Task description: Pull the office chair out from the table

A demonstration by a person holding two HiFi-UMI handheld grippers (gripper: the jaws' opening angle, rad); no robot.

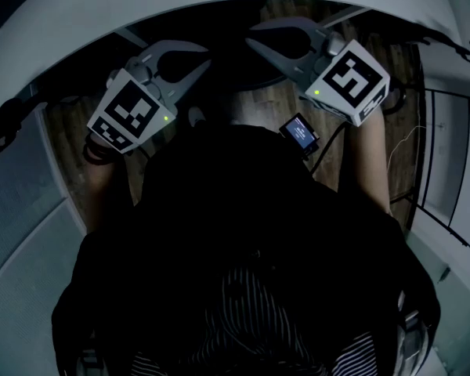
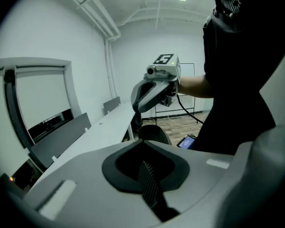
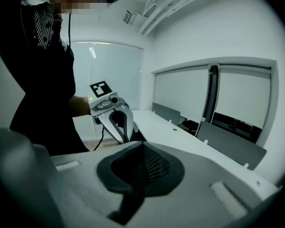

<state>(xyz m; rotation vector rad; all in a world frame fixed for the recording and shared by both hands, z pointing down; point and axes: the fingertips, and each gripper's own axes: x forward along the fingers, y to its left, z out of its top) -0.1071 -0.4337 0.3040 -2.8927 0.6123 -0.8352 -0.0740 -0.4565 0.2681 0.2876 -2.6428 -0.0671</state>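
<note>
The left gripper (image 1: 204, 63) and right gripper (image 1: 251, 42) are held out before the body, tilted downward and angled toward each other. Both pairs of jaws are pressed together, with nothing gripped. The office chair (image 2: 155, 134) is seen tucked at the table (image 2: 102, 132), near the tips.

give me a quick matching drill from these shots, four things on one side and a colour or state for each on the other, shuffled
Things:
1. left gripper
2. small screen device
3. table
4. floor

Colour or state:
A. brown wood planks
B. white top
C. fingers shut, nothing held
D. lit blue

Pairs: 1-C, 2-D, 3-B, 4-A
</note>
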